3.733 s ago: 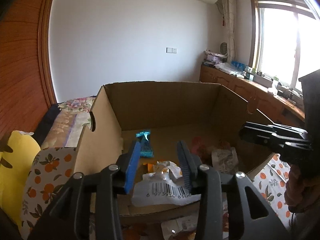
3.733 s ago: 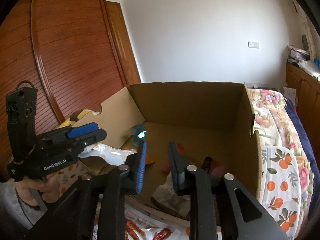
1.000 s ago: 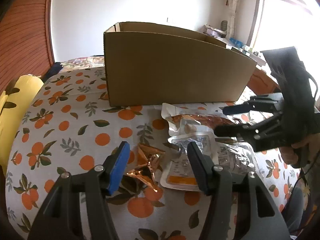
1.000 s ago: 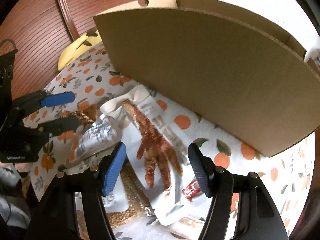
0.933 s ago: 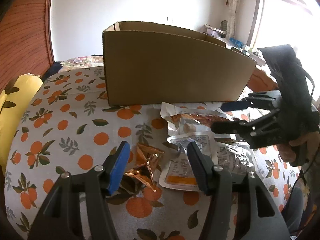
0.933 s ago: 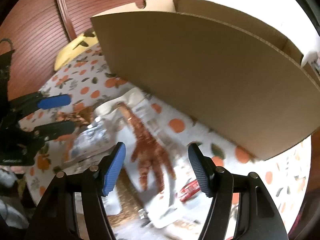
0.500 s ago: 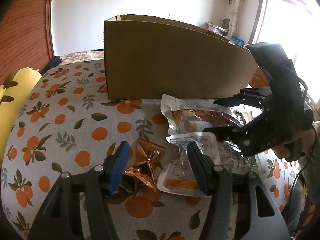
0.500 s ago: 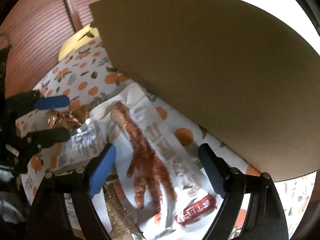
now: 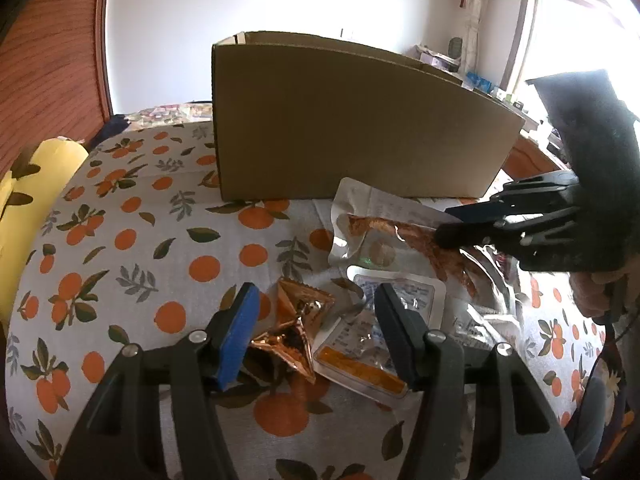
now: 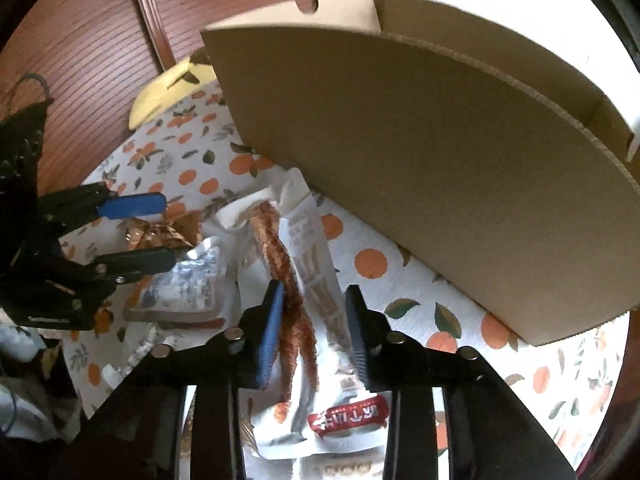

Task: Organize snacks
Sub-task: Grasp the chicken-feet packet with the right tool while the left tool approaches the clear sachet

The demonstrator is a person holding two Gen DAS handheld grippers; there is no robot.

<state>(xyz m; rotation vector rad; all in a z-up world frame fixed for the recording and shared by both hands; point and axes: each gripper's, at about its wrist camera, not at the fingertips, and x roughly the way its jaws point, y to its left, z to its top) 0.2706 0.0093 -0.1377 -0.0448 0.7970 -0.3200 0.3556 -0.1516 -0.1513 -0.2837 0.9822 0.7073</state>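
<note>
Wording on chicken-foot packet (image 10: 316, 280) too blurred to read.

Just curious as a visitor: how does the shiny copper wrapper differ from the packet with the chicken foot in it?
The copper wrapper is foil, crumpled into peaks and opaque; the chicken foot packet is a clear and white pouch, longer, showing its contents. The wrapper sits untouched between the left gripper's open jaws; the right gripper has just been closing on the packet. Both lie on the orange-print cloth.

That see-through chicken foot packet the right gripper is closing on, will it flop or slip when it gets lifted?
Probably floppy: the chicken foot packet is thin clear film that already bends upward. The right gripper has just been closing across its middle, so both ends may droop. The glossy film looks slippery, though the lumpy contents may help the pads hold.
</note>
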